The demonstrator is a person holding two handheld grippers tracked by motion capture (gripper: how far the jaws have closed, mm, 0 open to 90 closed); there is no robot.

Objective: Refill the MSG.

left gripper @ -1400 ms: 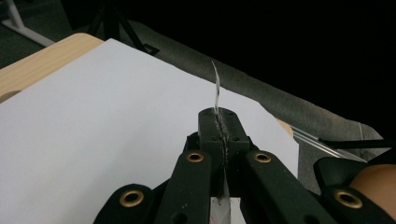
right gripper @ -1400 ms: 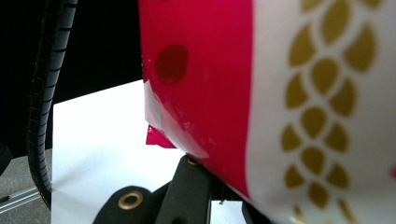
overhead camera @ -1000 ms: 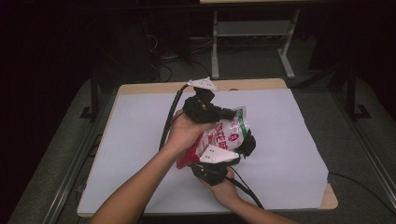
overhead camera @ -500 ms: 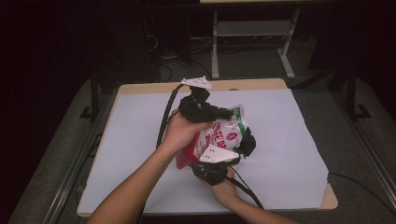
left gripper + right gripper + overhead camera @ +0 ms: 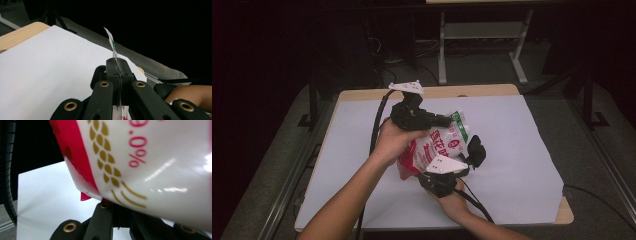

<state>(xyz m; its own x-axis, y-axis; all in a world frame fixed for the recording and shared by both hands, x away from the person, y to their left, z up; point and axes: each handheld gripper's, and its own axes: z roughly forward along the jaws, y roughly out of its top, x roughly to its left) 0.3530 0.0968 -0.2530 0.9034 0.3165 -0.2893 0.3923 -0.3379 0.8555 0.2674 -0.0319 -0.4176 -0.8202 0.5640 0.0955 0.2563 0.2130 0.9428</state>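
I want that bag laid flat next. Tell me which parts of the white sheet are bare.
The white sheet is bare on the right, between the bag and the table's right edge, and on the left, beyond the left forearm. The far strip behind the left gripper is narrower. The middle is crowded: both grippers clamp the bag there, the right gripper at its near end.

high view looks down from afar; both gripper views sit close, sharing the white sheet (image 5: 512, 150) with it.

You are working in a lab-like recording room: dark surroundings, a white-covered table (image 5: 512, 150) on grey carpet (image 5: 592, 150), a metal stand (image 5: 482, 45) (cables beside it) behind
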